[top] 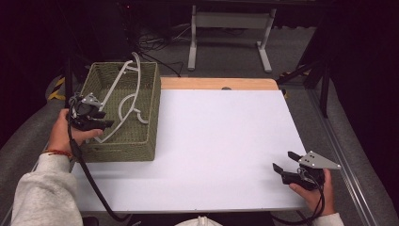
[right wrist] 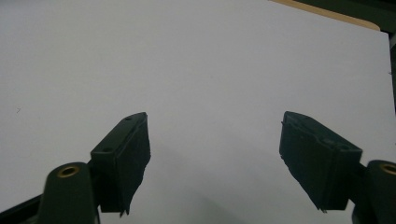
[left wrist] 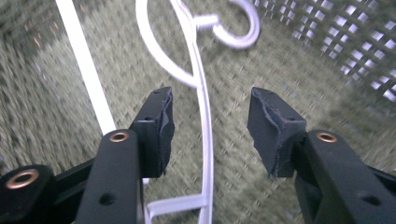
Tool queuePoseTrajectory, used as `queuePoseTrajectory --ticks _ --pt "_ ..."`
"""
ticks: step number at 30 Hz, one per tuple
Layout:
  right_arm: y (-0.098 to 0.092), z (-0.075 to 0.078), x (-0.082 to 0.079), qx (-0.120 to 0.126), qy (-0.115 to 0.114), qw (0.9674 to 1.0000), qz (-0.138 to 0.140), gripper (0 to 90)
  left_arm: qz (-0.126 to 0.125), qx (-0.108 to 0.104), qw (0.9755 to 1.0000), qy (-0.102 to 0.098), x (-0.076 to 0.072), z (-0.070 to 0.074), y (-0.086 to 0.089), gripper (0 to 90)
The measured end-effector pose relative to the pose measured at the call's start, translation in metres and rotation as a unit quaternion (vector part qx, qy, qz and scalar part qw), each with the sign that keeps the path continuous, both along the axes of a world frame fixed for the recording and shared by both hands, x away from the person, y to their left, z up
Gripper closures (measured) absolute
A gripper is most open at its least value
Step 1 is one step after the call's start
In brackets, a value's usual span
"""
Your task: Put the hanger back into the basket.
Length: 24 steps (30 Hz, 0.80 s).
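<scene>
Hangers (top: 123, 96), white and thin-framed, lying inside a green woven basket (top: 141, 150) at the left end of a white-topped table (top: 221, 141), seen from the high view. One hanger propped against the basket's far rim, hook end down near the basket floor; a second curved piece beside it. Left gripper (top: 106, 120) held just inside the basket's near-left corner, over the lower ends of the hangers, cable trailing off the table's front edge. Jaws spread partway in the left gripper view (left wrist: 210, 126), a hanger's slim white bar (left wrist: 205, 140) running up between the pads without either pad pressing on it, hook (left wrist: 238, 32) curled above against the basket's weave (left wrist: 56, 116). Nothing pinched. Right gripper (top: 283, 162) held low at the table's near-right corner, well apart from the basket, grey three-cornered plate on top. Jaws wide apart in the right gripper view (right wrist: 215, 154), bare white tabletop (right wrist: 196, 70) between and beyond them, a strip of wooden edge (right wrist: 327, 14) at the far side.
</scene>
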State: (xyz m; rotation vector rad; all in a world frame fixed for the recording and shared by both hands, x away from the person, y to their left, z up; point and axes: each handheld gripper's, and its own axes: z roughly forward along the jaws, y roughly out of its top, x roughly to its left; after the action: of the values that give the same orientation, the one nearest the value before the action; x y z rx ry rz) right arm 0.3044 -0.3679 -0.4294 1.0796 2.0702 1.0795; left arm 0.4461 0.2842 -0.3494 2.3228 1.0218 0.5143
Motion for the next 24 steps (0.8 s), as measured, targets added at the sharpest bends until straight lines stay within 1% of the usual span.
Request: queuePoseTrajectory --ticks 2,3,4,6,7,9,10,11,12,13,15,16,18,19,20,21,22,23,24 --pt "0.0 0.0 0.0 -0.002 0.0 1.0 -0.002 24.8 -0.011 -0.006 0.9999 -0.01 -0.002 0.003 -0.003 48.2" --pt "-0.001 0.0 0.0 -0.002 0.0 1.0 -0.002 24.8 -0.012 -0.007 0.9997 -0.021 -0.004 0.006 -0.006 47.2" --pt "0.0 0.0 0.0 -0.002 0.0 1.0 -0.002 24.8 -0.014 -0.009 0.9996 -0.025 -0.005 0.007 -0.007 45.9" --pt "0.0 0.0 0.0 -0.002 -0.001 1.0 0.0 24.8 -0.023 -0.022 0.999 -0.032 -0.008 0.011 -0.01 43.3" --pt "0.0 0.0 0.0 -0.003 0.0 1.0 0.0 24.8 -0.027 -0.027 0.9985 -0.039 -0.01 0.012 -0.012 42.5" --pt "0.0 0.0 0.0 -0.005 -0.001 1.0 -0.001 24.8 -0.03 -0.036 0.998 -0.042 -0.013 0.014 -0.015 39.6" --pt "0.0 0.0 0.0 -0.005 -0.001 1.0 0.0 24.8 -0.034 -0.042 0.9974 -0.049 -0.014 0.015 -0.017 38.0" --pt "0.0 0.0 0.0 -0.006 -0.001 1.0 0.0 24.8 -0.033 -0.051 0.9969 -0.051 -0.016 0.015 -0.018 36.4" --pt "0.0 0.0 0.0 -0.005 -0.001 1.0 0.0 24.8 -0.036 -0.056 0.9962 -0.056 -0.017 0.017 -0.019 36.1" --pt "0.0 0.0 0.0 -0.005 0.0 1.0 0.0 24.8 -0.042 -0.066 0.9948 -0.064 -0.021 0.018 -0.022 35.5" --pt "0.0 -0.001 0.0 -0.005 0.0 1.0 0.0 24.8 -0.046 -0.065 0.9936 -0.079 -0.026 0.02 -0.027 30.0" --pt "0.0 -0.001 0.0 -0.005 0.001 1.0 0.0 24.8 -0.051 -0.069 0.9924 -0.089 -0.03 0.021 -0.03 28.5" --pt "0.001 -0.001 0.0 -0.006 0.001 1.0 0.0 24.8 -0.059 -0.075 0.9905 -0.099 -0.033 0.022 -0.033 24.2" --pt "0.001 -0.001 0.0 -0.006 0.001 1.0 0.001 24.8 -0.055 -0.083 0.9881 -0.117 -0.038 0.022 -0.036 22.6" --pt "0.001 -0.001 0.0 -0.006 0.001 1.0 0.001 24.8 -0.055 -0.083 0.9881 -0.117 -0.038 0.022 -0.036 20.9" --pt "0.001 -0.001 0.0 -0.006 0.001 1.0 0.001 24.7 -0.045 -0.086 0.9871 -0.127 -0.041 0.022 -0.039 20.9" --pt "0.001 -0.001 0.0 -0.006 0.0 1.0 0.001 24.7 -0.043 -0.093 0.986 -0.132 -0.043 0.021 -0.04 20.1" --pt "0.001 -0.001 0.0 -0.006 0.001 1.0 0.001 24.6 -0.046 -0.096 0.9853 -0.133 -0.044 0.02 -0.04 19.9" --pt "0.001 -0.001 0.0 -0.006 0.001 1.0 0.001 24.7 -0.05 -0.106 0.984 -0.134 -0.047 0.019 -0.042 18.9"
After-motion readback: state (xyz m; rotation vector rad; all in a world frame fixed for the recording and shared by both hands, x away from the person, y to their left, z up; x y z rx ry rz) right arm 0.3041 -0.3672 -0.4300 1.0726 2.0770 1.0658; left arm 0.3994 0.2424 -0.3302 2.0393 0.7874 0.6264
